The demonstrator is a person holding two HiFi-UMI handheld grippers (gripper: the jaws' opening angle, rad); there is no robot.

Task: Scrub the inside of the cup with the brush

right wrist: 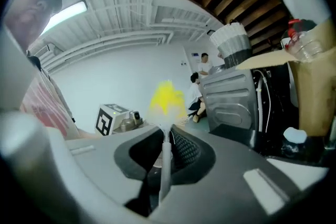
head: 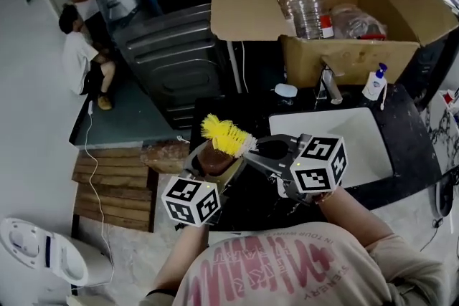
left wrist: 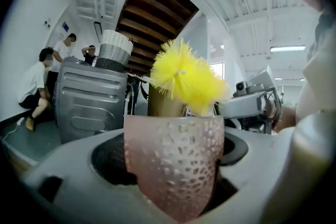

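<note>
Clutter rings your work spot in the head view: a cardboard box (head: 344, 54) at 1 o'clock with clear plastic bottles (head: 305, 3) standing in it, a soap dispenser (head: 374, 82) just beside the white sink (head: 358, 132) at 3 o'clock, a grey metal machine (head: 179, 61) at 11 o'clock with people (head: 82, 46) beyond it, and a wooden pallet (head: 111, 186) at 9 o'clock. Near centre, over the dark counter (head: 237, 111), your left gripper (head: 211, 163) is clamped on the brown cup (head: 213, 158). Your right gripper (head: 251, 153) comes in from 3 o'clock with the brush (head: 226, 134), whose yellow bristle head sits at the cup's far rim.

Left gripper view: your jaws press on both sides of the cup, which fills the gap, dimpled pinkish wall toward the camera. The bristles stand above its rim at 12 o'clock — whether the tip dips inside, you can't tell. The machine sits at 9 o'clock, your right gripper at 3 o'clock.

Right gripper view: your jaws are nearly together, pinching the brush's thin pale handle, which runs straight up to the blurred yellow head. Your left gripper shows at 9 o'clock; the box and a bottle sit at 2 o'clock.
</note>
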